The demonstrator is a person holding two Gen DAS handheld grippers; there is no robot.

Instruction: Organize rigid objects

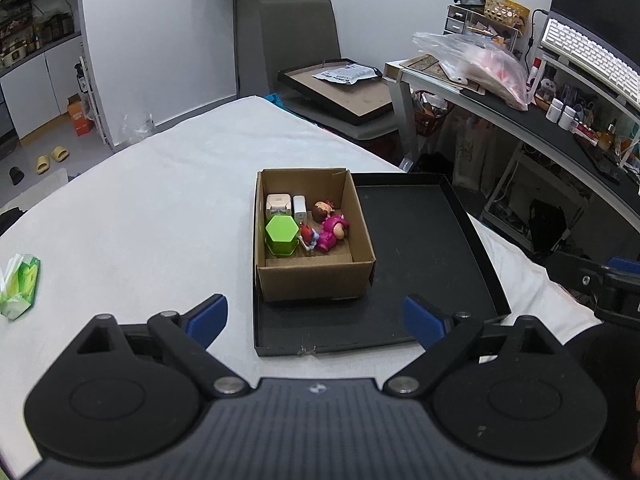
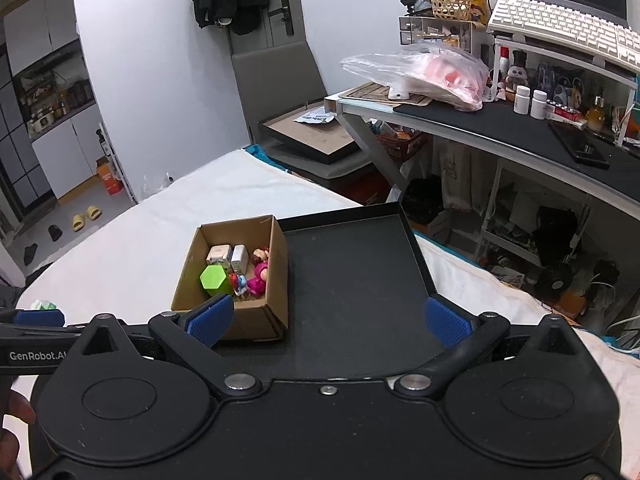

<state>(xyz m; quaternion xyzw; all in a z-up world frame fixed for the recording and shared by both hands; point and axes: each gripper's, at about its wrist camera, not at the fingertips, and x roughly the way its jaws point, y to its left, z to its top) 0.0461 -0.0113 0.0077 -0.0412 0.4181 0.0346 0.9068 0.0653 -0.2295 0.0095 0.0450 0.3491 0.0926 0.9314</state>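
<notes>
A brown cardboard box stands in the left part of a black tray on the white table. Inside it are a green hexagonal container, two white chargers, a pink figurine, a brown-haired doll head and a small red-and-blue toy. My left gripper is open and empty, just in front of the tray. In the right wrist view the box and tray show ahead; my right gripper is open and empty above the tray's near edge.
A green tissue pack lies at the table's left edge. A desk with a plastic bag, bottles and a keyboard stands to the right. A grey chair with a framed board stands behind the table.
</notes>
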